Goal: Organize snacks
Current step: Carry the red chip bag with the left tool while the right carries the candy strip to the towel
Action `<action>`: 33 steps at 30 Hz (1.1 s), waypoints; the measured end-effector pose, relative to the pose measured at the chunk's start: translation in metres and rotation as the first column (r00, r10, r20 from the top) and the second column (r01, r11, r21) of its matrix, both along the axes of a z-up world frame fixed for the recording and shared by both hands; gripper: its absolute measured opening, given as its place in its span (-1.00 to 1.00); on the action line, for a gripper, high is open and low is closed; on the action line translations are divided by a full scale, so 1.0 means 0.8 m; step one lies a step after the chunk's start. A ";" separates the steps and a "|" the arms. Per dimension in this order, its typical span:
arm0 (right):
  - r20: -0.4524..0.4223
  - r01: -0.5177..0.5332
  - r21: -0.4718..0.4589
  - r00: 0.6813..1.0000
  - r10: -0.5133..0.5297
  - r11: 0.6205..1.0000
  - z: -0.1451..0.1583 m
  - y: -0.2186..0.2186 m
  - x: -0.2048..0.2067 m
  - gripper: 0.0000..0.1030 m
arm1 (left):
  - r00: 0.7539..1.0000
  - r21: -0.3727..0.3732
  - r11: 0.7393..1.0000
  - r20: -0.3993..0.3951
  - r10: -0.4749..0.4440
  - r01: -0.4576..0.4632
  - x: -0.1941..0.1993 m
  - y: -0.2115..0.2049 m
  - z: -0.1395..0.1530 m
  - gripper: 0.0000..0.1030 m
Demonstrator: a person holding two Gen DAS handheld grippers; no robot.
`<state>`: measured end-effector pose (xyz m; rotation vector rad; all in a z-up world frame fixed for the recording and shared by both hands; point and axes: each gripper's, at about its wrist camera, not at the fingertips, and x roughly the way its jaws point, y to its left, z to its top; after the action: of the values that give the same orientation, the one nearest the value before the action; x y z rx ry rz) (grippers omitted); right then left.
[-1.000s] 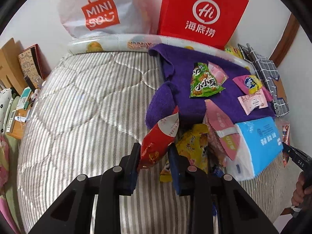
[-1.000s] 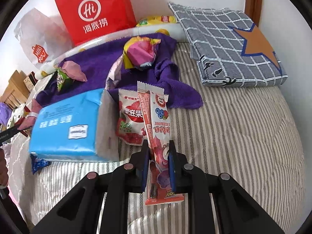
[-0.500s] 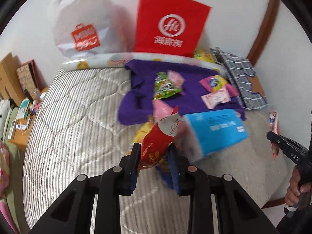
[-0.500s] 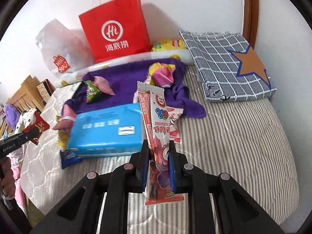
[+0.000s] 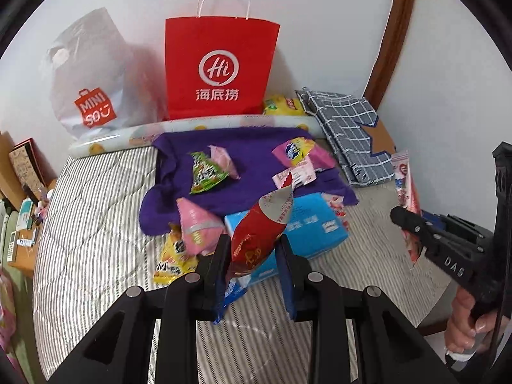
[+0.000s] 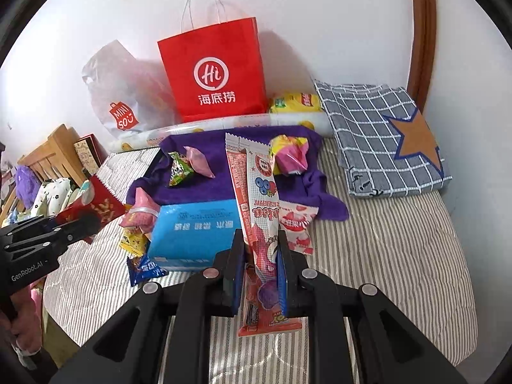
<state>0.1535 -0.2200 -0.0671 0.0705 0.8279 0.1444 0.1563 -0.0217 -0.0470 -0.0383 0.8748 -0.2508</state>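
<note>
My left gripper [image 5: 254, 249] is shut on a red snack bag [image 5: 262, 227] and holds it above the striped bed [image 5: 96, 224]. My right gripper [image 6: 257, 252] is shut on a long pink snack packet [image 6: 259, 198], also held up over the bed. Several snacks lie on a purple towel [image 5: 252, 150]: a green packet [image 5: 204, 172], pink packets [image 5: 224, 160] and a pink-yellow bag [image 6: 289, 155]. A blue tissue pack [image 6: 192, 230] lies in front of the towel. A red paper bag [image 5: 217, 67] stands open at the wall.
A white Miniso plastic bag [image 5: 92, 80] leans left of the red bag. A folded grey checked cloth [image 6: 384, 137] lies at the right by a wooden frame. Yellow and blue packets [image 6: 140, 256] lie left of the tissue pack. Shelves with clutter stand beyond the bed's left edge.
Both grippers have risen and pulled back from the bed with their packets; the snacks, towel and bags now appear farther away and lower.
</note>
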 end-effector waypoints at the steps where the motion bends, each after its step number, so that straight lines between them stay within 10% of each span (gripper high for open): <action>1: 0.005 0.000 -0.004 1.000 0.000 1.000 0.002 0.001 0.001 -0.66 | 1.000 -0.001 1.000 0.002 0.001 -0.001 0.002 -0.001 0.002 -0.47; 33: -0.006 -0.018 -0.002 1.000 0.018 1.000 -0.021 0.036 0.194 -0.66 | 0.990 0.016 0.990 -0.041 0.138 -0.138 0.180 0.066 -0.014 -0.47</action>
<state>0.3085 -0.1912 -0.0843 0.0610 0.8346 0.1606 0.3001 0.0315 -0.0584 -0.0918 0.9117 -0.1151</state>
